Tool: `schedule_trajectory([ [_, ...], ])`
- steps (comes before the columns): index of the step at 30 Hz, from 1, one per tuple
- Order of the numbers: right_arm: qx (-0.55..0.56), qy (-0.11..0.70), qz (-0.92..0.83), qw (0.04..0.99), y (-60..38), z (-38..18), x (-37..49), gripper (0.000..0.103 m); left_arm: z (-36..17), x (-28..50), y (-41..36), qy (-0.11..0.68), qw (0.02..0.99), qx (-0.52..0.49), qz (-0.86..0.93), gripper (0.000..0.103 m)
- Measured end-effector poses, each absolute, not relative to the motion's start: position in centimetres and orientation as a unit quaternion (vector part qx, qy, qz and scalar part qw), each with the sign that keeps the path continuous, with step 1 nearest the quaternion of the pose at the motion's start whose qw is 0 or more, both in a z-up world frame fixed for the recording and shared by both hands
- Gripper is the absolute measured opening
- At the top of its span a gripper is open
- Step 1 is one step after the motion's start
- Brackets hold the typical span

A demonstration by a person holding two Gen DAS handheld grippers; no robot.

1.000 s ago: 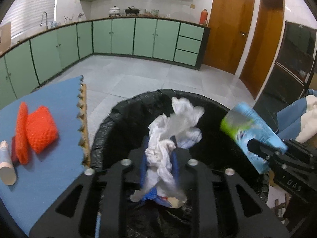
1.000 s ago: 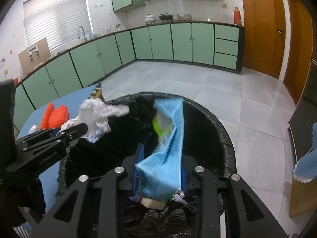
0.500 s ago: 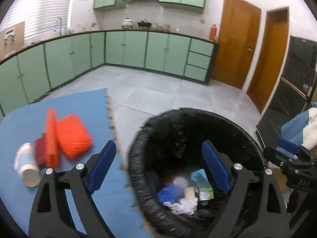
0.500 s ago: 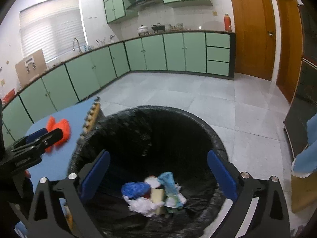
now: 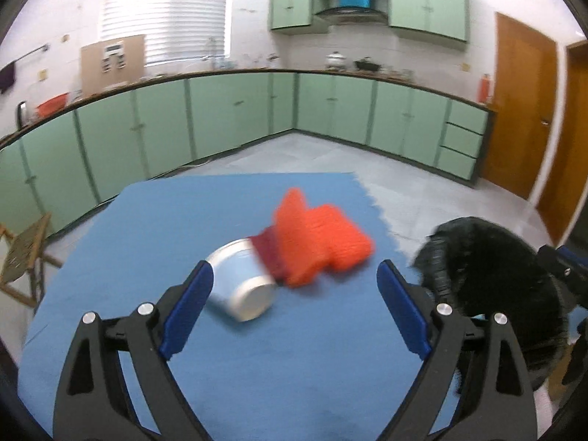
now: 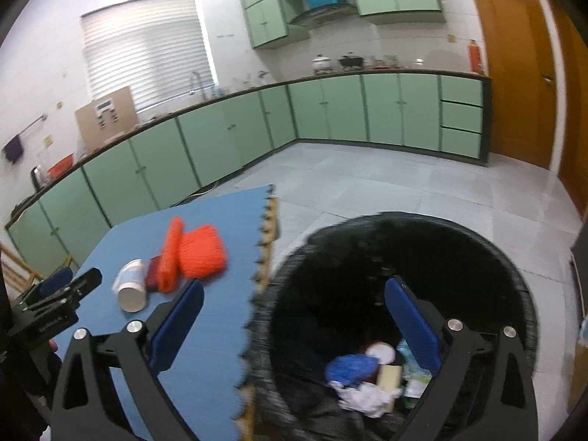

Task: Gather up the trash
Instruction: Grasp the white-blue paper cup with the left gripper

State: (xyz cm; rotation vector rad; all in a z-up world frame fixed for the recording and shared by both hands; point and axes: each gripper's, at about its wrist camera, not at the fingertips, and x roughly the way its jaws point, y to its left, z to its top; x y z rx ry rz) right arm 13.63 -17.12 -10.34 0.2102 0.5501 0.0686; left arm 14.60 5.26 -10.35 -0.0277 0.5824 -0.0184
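Dropped both loads into bin (image 6: 507, 257); left gripper (image 5: 294, 294) and right gripper (image 6: 294, 316) now wide open, empty. Cup (image 5: 242, 290) mid-mat (image 5: 147, 220) next.

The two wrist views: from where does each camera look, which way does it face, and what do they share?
Left wrist: sits behind the open left gripper, looks down at the blue mat with the cup and orange cloths.
Right wrist: sits behind the open right gripper, looks into the black bin at the trash; the left gripper shows at the left edge.
Shared: mat, cup, cloths, bin, green cabinets.
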Motion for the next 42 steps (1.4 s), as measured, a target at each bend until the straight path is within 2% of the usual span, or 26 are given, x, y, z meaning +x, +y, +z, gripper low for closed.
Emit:
schedule_trajectory([
  [13,0.071,0.267,0.067,0.959,-10.4,-11.6,17.0,0.097,-13.0,16.0,8.6,0.305,0.952,-0.019,0.024,0.088],
  [33,0.063,0.296,0.076,0.950,-9.3,-15.2,20.9,0.097,-18.3,22.9,8.0,0.397,0.916,-0.008,0.051,0.084],
  [39,0.053,0.299,0.087,0.949,-8.1,-15.2,21.5,0.097,-17.7,22.5,9.8,0.389,0.919,-0.039,0.056,0.069],
  [42,0.043,0.299,0.094,0.949,-7.4,-15.2,21.7,0.097,-17.1,21.6,11.4,0.372,0.925,-0.055,0.055,0.055],
])
